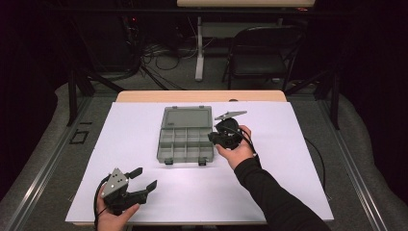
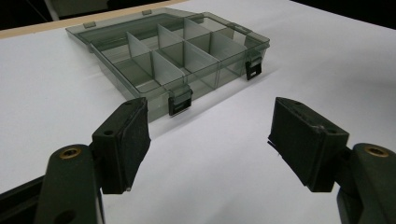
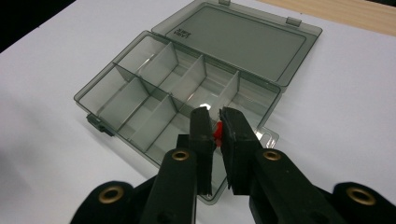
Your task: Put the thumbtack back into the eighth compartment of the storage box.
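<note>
Organizer box point(image 3: 187, 93), lid open: right gripper point(image 3: 215, 122) clamps small red piece point(image 3: 217, 131) over box's near-corner compartment. Left gripper point(image 2: 210, 128), jaws wide, idles before box. Next, likely: lower, release.

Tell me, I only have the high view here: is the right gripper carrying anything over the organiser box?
Observer: Yes. In the right gripper view, the right gripper is shut on a small red piece, pinched between its pads.
Operator: Which part of the box is it over?
Observer: The jaws hang over the near corner of the compartment box, at the end compartment by a front latch; I cannot tell the exact cell.
Operator: Anything already in the compartments?
Observer: The ones seen in the left gripper view look empty, with only clear dividers between them.
Operator: And the left gripper?
Observer: The left gripper is open, jaws wide apart, with bare white table cover between them.
</note>
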Demonstrator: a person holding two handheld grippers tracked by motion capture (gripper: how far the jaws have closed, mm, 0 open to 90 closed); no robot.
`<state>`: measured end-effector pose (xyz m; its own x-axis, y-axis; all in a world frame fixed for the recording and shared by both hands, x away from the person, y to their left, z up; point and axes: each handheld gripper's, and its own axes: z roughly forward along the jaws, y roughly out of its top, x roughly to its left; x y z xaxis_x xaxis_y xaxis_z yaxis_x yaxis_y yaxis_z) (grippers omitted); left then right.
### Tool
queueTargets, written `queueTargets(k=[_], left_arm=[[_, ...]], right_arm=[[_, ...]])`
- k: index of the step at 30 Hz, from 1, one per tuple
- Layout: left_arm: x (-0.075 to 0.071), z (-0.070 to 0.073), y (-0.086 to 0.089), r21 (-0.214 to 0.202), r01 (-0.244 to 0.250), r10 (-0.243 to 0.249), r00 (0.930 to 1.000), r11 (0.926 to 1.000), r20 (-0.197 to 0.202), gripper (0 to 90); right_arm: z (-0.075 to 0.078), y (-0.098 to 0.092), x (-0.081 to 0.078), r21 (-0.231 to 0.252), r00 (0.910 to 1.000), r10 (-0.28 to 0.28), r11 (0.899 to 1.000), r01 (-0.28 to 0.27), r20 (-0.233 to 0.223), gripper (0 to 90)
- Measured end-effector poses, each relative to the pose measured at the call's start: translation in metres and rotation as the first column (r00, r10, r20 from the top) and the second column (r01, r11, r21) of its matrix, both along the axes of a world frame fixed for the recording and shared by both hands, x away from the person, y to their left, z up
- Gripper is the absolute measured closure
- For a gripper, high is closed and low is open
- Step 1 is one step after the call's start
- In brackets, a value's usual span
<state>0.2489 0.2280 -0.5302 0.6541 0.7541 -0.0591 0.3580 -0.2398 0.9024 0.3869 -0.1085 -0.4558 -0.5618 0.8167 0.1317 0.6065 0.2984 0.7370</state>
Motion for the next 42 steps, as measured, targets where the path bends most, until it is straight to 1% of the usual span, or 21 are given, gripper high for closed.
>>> queueTargets(k=[8,11,19,23,24,29,36,42], left_arm=[[0.000,0.000,0.000,0.002,-0.004,0.004,1.0000,1.0000,0.001,28.1],[0.000,0.000,0.000,0.003,-0.004,0.004,1.0000,1.0000,0.002,28.1],[0.000,0.000,0.001,-0.001,0.000,0.000,1.0000,1.0000,0.001,28.1],[0.000,0.001,0.002,0.003,-0.001,0.001,1.0000,1.0000,0.001,28.1],[0.000,0.000,0.002,0.001,-0.002,0.002,1.0000,1.0000,0.000,28.1],[0.000,0.001,0.001,0.003,0.000,0.000,1.0000,1.0000,0.002,28.1],[0.000,0.000,0.001,0.000,-0.001,0.001,1.0000,1.0000,0.001,28.1],[0.000,0.000,0.001,-0.001,0.000,0.000,1.0000,1.0000,0.000,28.1]], right_arm=[[-0.007,0.001,0.008,-0.007,0.9997,-0.020,1.000,0.020,-0.015,83.1],[-0.011,0.003,0.010,-0.020,0.9996,-0.019,1.000,0.018,-0.020,83.1],[-0.024,0.011,0.014,-0.040,0.9981,-0.017,0.999,0.015,-0.059,83.0],[-0.032,0.015,0.015,-0.036,0.9967,-0.018,0.999,0.016,-0.079,83.1],[-0.034,0.015,0.015,-0.042,0.9959,-0.017,0.999,0.013,-0.089,83.0],[-0.043,0.014,0.018,-0.034,0.9925,-0.028,0.999,0.024,-0.119,83.0],[-0.049,0.012,0.018,-0.035,0.9910,-0.031,0.999,0.026,-0.130,83.0],[-0.051,0.012,0.017,-0.038,0.9905,-0.029,0.999,0.024,-0.134,82.6]])
